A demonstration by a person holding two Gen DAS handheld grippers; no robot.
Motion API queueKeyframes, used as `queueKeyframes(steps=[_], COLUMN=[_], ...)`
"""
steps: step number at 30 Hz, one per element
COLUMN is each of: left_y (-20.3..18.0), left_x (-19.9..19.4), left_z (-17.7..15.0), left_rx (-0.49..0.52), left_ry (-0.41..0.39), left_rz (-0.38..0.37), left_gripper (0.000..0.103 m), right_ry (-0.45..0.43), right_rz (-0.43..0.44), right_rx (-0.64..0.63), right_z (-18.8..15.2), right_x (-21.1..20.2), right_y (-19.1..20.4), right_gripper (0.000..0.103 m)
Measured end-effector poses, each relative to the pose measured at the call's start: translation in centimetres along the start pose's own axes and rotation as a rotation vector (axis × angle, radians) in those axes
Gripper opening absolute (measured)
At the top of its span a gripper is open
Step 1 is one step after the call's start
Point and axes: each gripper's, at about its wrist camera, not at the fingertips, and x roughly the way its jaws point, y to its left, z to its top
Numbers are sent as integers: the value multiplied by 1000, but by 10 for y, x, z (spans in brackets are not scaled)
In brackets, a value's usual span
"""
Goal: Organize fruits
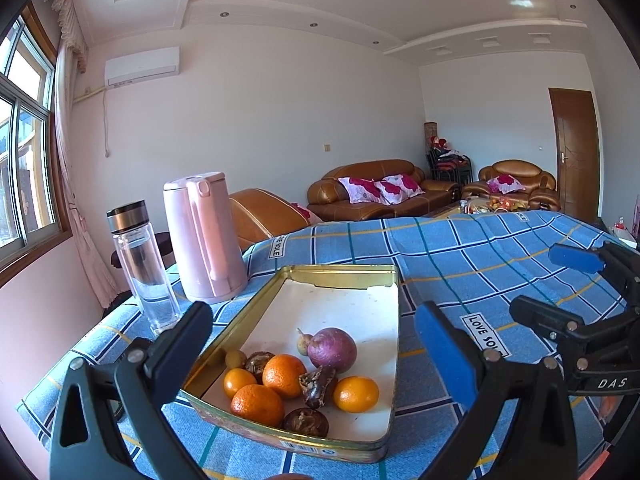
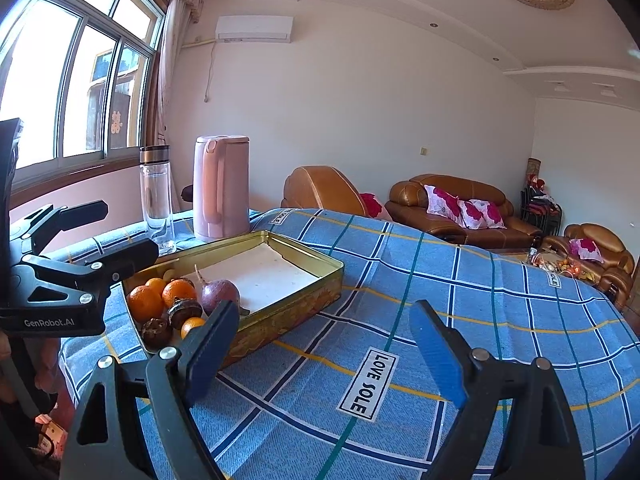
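A gold tin tray with a white lining sits on the blue checked cloth. At its near end lie several small oranges, a purple round fruit and dark wrinkled fruits. My left gripper stands open just before the tray's near end, its fingers on either side of the fruit pile and touching nothing. My right gripper is open over bare cloth to the right of the tray. It also shows at the right edge of the left wrist view as the right gripper.
A pink kettle and a glass bottle with a metal cap stand at the table's far left corner, behind the tray. The cloth stretches to the right. Brown sofas lie beyond the table's far edge.
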Motion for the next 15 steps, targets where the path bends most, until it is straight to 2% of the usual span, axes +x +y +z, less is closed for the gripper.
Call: queueKeyframes(steps=[15], left_y=[-3], left_x=[2], left_z=[-3], left_rx=[7], left_ry=[6], left_rz=[-21], left_gripper=[103], right_ry=[5], right_rz=[0], right_rx=[14], right_z=[-5], right_x=[-5], right_y=[-5], right_gripper=[88])
